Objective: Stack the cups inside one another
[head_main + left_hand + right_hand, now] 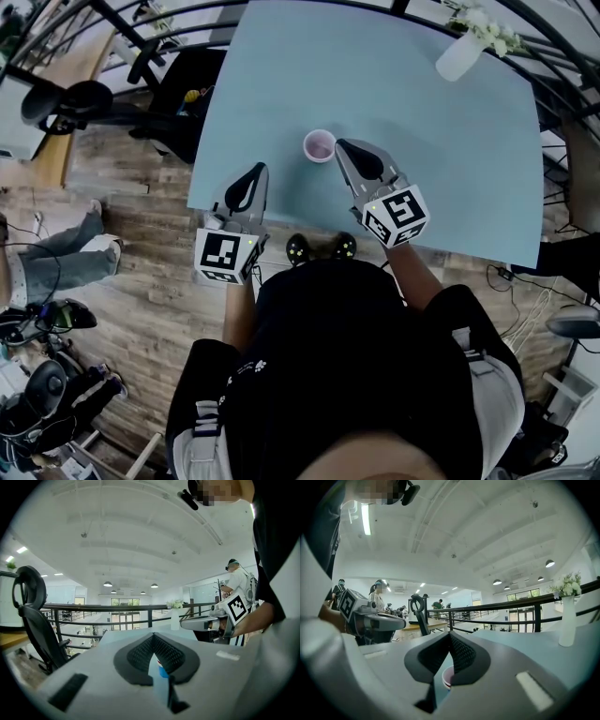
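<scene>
Nearest, at the table's [441, 159] near edge, stands the person [356, 356] in a black top, with dark shoes [320, 248] just off that edge. The left gripper [254, 174] reaches in over the table's near left corner, its jaws together and nothing clamped in them. The right gripper [348, 150] lies further in over the table, its jaws likewise together and empty.

The table is pale blue, matte and plain. The cups [320, 145] stand upright on it, a little in from the near edge. From above they show as one round mouth, pink inside. In the left gripper view a blue wall shows under a reddish rim [161, 667]. The right gripper's tip is just beside them; whether it touches I cannot tell.

Off the table's left side is a wooden plank floor [141, 216]. Another person's legs [66, 253] in jeans are there, and a black office chair [183, 89] stands by the far left corner.

On the table's far right corner a white vase [457, 58] holds white flowers [487, 28]. Beyond the table's far edge runs a dark metal railing [117, 607]. Past it is a wide hall under a white ribbed ceiling [140, 536] with round lamps [108, 584]
</scene>
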`<state>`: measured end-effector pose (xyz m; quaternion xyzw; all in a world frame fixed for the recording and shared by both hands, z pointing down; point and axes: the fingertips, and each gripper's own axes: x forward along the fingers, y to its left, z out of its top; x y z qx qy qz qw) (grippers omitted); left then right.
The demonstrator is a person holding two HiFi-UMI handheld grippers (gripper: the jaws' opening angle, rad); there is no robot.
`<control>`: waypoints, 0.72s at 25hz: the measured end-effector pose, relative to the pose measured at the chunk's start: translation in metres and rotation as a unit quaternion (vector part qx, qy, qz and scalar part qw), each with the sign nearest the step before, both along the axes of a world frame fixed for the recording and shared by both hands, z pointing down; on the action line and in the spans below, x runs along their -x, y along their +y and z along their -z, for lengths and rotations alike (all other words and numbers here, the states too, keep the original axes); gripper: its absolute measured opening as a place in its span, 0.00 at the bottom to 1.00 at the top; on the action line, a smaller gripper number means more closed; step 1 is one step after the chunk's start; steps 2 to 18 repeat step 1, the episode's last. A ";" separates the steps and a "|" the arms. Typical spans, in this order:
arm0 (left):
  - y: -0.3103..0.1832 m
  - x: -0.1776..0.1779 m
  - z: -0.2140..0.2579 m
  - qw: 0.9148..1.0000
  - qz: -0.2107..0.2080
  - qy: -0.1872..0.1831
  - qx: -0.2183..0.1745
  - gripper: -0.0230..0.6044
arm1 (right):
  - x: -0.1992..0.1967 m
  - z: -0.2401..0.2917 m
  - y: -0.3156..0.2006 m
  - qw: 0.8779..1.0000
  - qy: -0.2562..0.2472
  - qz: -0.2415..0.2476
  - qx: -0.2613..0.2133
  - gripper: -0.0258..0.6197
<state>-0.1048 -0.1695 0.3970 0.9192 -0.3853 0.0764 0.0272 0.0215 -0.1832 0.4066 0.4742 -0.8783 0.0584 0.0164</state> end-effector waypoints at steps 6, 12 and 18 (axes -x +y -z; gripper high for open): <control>0.000 0.000 0.001 1.000 0.000 0.000 0.000 0.02 | 0.000 0.001 0.000 1.000 0.000 0.000 -0.001 0.05; 0.000 0.000 0.001 1.000 0.000 0.000 0.000 0.02 | 0.000 0.001 0.000 1.000 0.000 0.000 -0.001 0.05; 0.000 0.000 0.001 1.000 0.000 0.000 0.000 0.02 | 0.000 0.001 0.000 1.000 0.000 0.000 -0.001 0.05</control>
